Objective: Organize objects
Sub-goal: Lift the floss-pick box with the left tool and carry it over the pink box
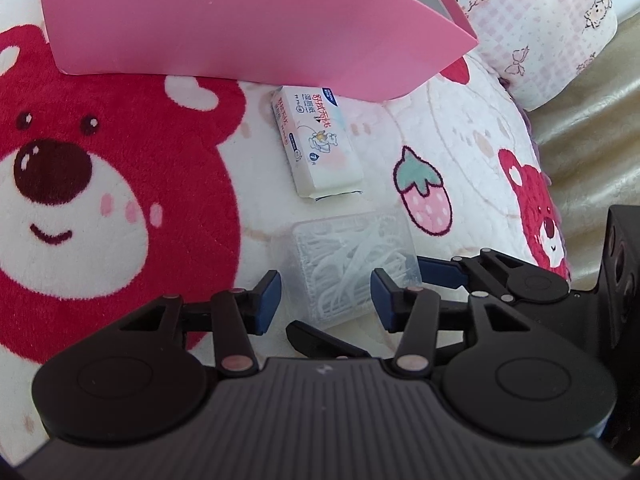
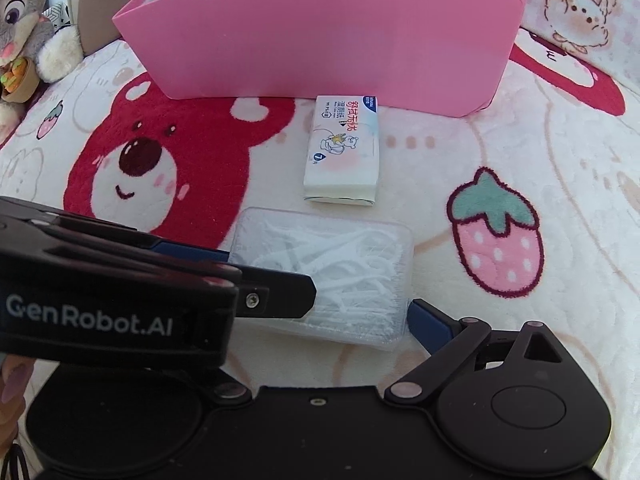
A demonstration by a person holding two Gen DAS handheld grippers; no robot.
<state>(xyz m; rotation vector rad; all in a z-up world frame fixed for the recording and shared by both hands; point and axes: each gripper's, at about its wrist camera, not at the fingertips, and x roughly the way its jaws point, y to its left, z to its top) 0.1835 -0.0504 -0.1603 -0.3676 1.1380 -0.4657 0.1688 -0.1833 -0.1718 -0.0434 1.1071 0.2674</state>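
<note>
Both hand-held grippers, left (image 1: 325, 300) and right (image 2: 320, 312), spread wide, straddle the clear floss-pick box (image 1: 352, 268).

One pink box (image 2: 320, 36). One clear plastic case (image 2: 324, 276) of white floss picks, too many and too tangled to count. One pack of wet wipes (image 2: 342, 152). One printed fleece blanket (image 2: 520, 152). One patterned pillow (image 1: 540, 28). One plush rabbit toy (image 2: 24, 28). Two handheld grippers: one left gripper (image 1: 326, 300), one right gripper (image 1: 432, 272).
</note>
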